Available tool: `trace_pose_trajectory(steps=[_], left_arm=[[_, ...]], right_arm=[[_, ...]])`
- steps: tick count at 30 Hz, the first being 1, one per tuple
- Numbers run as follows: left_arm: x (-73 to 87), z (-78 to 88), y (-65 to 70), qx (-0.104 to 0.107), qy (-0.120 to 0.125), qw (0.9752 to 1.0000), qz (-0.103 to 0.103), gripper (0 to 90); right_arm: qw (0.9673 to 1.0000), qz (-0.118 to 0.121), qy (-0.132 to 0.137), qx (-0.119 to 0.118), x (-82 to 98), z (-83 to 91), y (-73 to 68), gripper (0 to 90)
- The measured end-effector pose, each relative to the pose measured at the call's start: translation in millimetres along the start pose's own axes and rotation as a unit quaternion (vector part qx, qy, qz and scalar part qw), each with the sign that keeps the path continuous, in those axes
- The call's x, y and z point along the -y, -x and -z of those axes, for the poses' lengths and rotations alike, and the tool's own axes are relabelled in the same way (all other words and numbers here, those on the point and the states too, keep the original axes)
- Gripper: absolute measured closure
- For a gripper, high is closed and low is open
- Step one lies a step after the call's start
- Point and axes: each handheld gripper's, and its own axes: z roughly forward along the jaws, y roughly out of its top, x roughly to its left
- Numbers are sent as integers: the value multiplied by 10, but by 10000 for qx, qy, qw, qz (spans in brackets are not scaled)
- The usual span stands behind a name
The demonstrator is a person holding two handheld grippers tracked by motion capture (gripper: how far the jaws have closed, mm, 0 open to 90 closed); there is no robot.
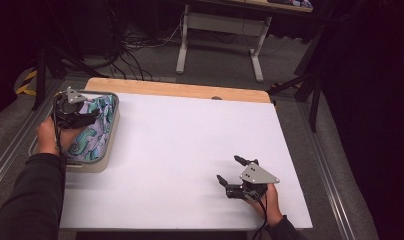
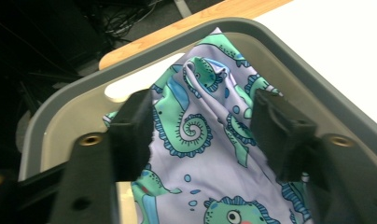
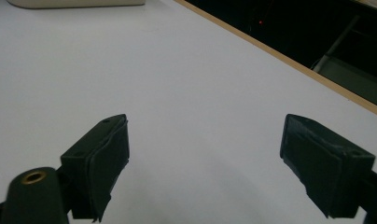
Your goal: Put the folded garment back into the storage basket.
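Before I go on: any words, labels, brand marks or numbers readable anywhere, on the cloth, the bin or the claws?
None can be read.
Lilac cloth with green seahorse print: pictures, no lettering.
Grey plastic bin: rim and walls bare.
Left claw and right claw: black, unmarked.
White tabletop: blank.

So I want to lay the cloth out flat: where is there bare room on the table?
The white table is bare from the tray across to the right tongs, and on to the wooden strip at the far edge. It is crowded at the left edge, where the patterned cloth fills the tray under the left tongs.
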Motion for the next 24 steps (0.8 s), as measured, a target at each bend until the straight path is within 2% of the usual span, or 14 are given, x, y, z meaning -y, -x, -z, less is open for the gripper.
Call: trace_pose_trajectory(steps=[4, 11, 12, 15, 21, 24], left_arm=[[5, 35, 1, 83, 165, 9998, 15, 280], [-5, 97, 11, 179, 320, 9993, 44, 199], [-8, 131, 14, 232, 429, 9988, 40, 187], [-12, 157, 20, 267, 511, 9983, 76, 152], [-10, 232, 24, 338, 723, 9967, 115, 113], [-15, 267, 43, 353, 786, 9963, 34, 97]], right_arm=[[10000, -59, 26, 5, 0, 0, 7, 144], [10000, -53, 45, 13, -3, 1, 2, 144], [10000, -45, 48, 18, -2, 3, 5, 143], [10000, -61, 41, 13, -2, 1, 8, 139], [9999, -119, 62, 13, -4, 4, 10, 125], [9999, -140, 68, 13, -4, 4, 13, 119]])
